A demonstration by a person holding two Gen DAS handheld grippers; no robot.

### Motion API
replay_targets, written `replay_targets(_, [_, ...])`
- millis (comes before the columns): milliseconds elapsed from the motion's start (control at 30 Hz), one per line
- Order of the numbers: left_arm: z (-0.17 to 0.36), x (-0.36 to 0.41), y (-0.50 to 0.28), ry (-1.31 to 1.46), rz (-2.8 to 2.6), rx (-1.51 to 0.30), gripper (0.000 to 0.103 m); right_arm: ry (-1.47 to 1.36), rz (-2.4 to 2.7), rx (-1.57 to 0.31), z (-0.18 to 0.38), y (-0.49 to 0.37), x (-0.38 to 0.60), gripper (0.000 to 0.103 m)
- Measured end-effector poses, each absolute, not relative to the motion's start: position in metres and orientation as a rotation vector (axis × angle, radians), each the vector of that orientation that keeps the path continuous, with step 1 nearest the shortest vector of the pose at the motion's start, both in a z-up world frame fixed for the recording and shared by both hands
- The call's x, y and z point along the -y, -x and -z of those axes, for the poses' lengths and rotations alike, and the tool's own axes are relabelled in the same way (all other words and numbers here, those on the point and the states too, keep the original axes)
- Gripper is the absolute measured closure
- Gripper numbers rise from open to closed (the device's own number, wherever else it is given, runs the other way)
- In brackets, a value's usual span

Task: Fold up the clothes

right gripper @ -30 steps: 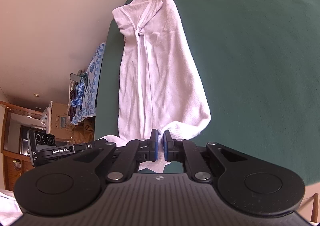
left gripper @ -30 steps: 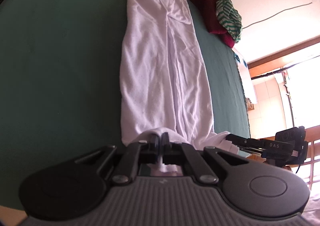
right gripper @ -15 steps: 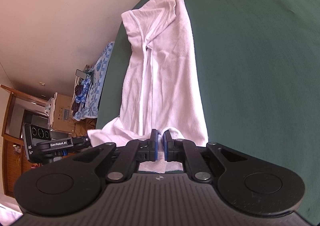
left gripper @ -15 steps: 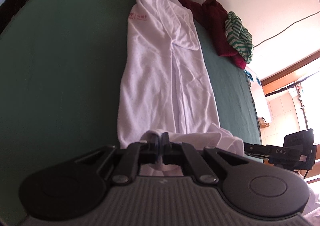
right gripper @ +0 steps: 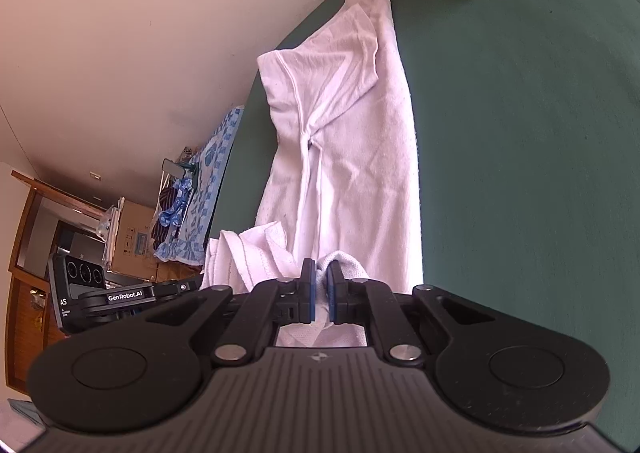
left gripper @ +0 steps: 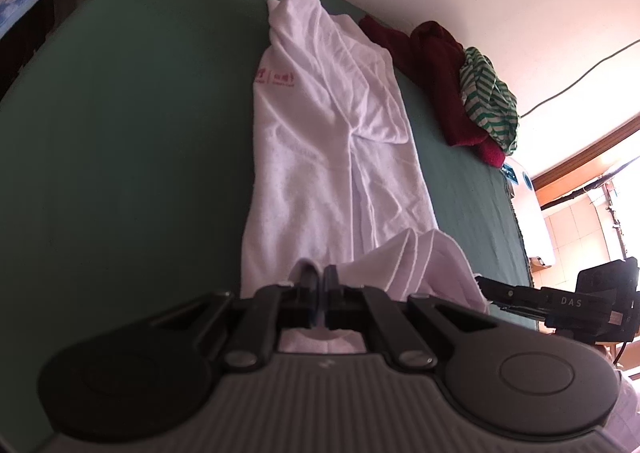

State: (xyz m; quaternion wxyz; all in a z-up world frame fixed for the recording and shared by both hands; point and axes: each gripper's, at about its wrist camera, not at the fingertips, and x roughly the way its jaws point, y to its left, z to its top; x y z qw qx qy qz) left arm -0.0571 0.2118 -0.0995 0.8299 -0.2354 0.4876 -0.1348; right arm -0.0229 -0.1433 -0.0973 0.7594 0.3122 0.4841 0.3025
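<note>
Shirt: white shirt [left gripper: 320,157], soft knit, wrinkled, folded lengthwise.
Grippers: left gripper [left gripper: 319,281] and right gripper [right gripper: 320,273] each clamped its hem.
Surface: smooth green sheet [left gripper: 120,133].

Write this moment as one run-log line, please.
task: fold clothes | left claw: shut on white shirt hem | right claw: shut on hem | hem lifted

green bed [left gripper: 120,157] | white shirt [left gripper: 320,157] | maroon garment [left gripper: 444,73] | striped garment [left gripper: 488,101]

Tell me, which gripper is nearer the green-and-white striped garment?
Right. The right gripper clamps the white shirt's hem on the striped garment's side; the left gripper clamps it farther away.
</note>
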Motion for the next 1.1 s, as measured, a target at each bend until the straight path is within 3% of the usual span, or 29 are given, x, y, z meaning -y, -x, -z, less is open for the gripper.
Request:
replay_targets(633, [0.116,-0.218,0.023,0.522,0.275,-1.055,0.103,-0.702,-0.624,-1.053,0.111,-0.004,0.145,0.096])
replay_targets(833, [0.123,-0.225,0.012,0.565,0.261,-1.071,0.103,-0.706,-0.593,-1.061,0.115,-0.014,0.147,0.091])
replay_targets(933, [0.122,-0.231,0.009,0.603,0.281,-1.056,0.103,-0.727,-0.581,-1.044,0.113,-0.019,0.149,0.081])
replay_targets(1000, [0.120,-0.236,0.006,0.622,0.294,-1.040,0.103,-0.741,-0.573,-1.033,0.112,-0.023,0.150,0.068])
replay_targets(1100, [0.113,-0.241,0.001,0.620,0.292,-1.030,0.101,-0.741,-0.558,-0.996,0.107,-0.026,0.152,0.068])
